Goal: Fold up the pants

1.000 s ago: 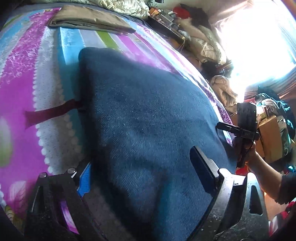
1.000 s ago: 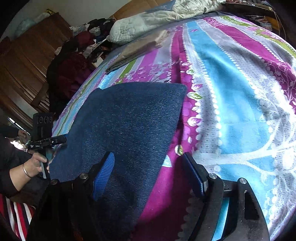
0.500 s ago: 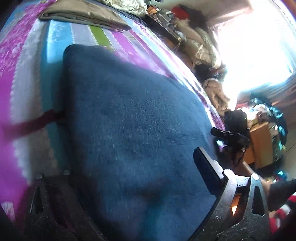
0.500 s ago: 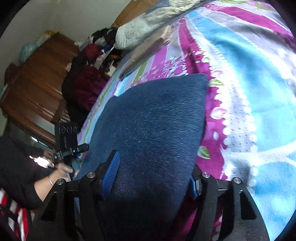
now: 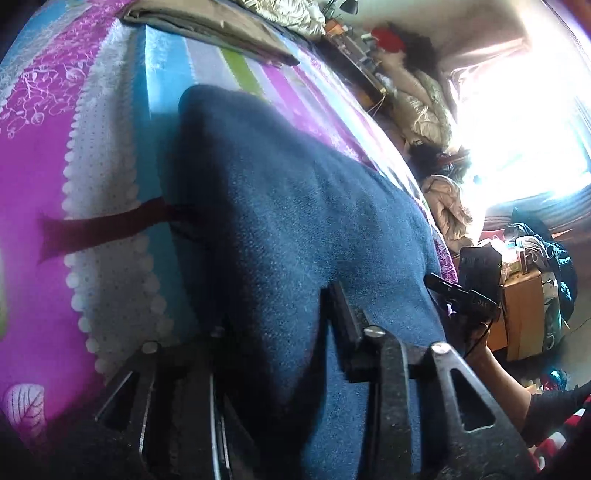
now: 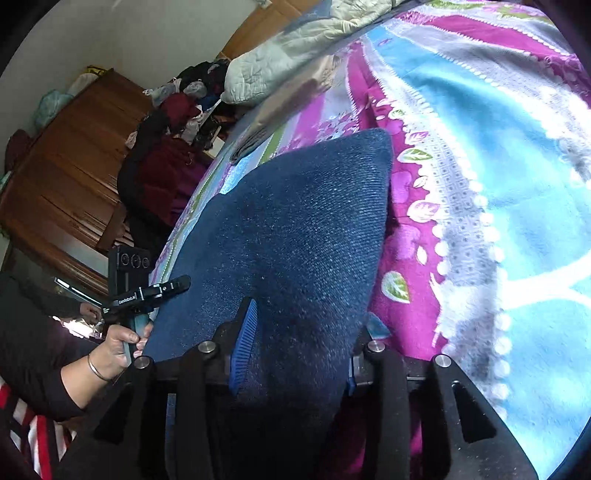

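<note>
Dark blue denim pants (image 5: 295, 221) lie folded on a striped, flowered bedspread (image 5: 44, 147). My left gripper (image 5: 280, 332) sits at their near edge, its jaws drawn in with a raised fold of denim pinched between them. A maroon strap (image 5: 103, 229) sticks out from the pants' left side. In the right wrist view the pants (image 6: 303, 221) run away from me, and my right gripper (image 6: 306, 343) is shut on their near right corner, a blue pad (image 6: 245, 339) pressing on the cloth. A person's hand (image 6: 118, 339) holds the left gripper's handle at the bed's edge.
A folded tan garment (image 5: 207, 26) lies at the far end of the bed, beside a pale quilt (image 6: 295, 55). Clothes piles (image 6: 166, 158) and a wooden cabinet (image 6: 55, 184) stand left of the bed. Clutter and a bright window (image 5: 524, 92) are on the other side.
Both grippers moved forward onto the pants' near edge and their jaws went from wide open to pinched on the denim, which now bunches up between the fingers.
</note>
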Available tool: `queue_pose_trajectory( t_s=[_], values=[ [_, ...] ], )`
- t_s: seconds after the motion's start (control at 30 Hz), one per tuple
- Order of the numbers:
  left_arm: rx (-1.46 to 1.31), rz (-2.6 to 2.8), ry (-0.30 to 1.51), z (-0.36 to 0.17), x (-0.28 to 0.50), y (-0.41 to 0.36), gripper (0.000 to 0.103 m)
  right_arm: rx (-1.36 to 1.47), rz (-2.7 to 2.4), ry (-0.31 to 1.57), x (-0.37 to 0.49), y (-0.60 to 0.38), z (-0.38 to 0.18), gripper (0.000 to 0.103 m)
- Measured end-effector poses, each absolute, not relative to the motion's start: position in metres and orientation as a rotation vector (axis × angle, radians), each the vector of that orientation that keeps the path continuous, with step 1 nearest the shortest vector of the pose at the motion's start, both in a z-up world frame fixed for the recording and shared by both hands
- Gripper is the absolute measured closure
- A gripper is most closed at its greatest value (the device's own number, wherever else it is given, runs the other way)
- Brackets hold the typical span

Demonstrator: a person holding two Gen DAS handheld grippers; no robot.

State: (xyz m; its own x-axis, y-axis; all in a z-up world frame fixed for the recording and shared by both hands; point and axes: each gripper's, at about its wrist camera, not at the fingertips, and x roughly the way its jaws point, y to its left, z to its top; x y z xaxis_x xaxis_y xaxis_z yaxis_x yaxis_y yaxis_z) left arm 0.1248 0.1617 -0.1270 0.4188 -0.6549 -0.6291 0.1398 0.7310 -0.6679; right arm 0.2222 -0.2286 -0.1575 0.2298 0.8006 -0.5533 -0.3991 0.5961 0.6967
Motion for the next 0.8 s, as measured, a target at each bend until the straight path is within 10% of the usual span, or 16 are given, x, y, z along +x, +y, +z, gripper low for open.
queue_pose_trajectory(
  t_s=[0.1, 0.2, 0.8],
  values=[
    [-0.559, -0.518, 1.022, -0.124, 0.129, 0.148, 0.059, 0.374, 0.862, 1.014, 0.213, -0.218, -0.148, 0.066],
    [-0.578, -0.539, 0.97, -0.117, 0.114, 0.156, 0.081, 0.362, 0.845, 0.959, 0.2, -0.216, -0.133, 0.075],
    [-0.696, -0.545, 0.769, -0.027, 0.06, 0.245, 0.084, 0.188, 0.987, 0.767, 0.164, -0.087, -0.001, 0.08]
  ],
)
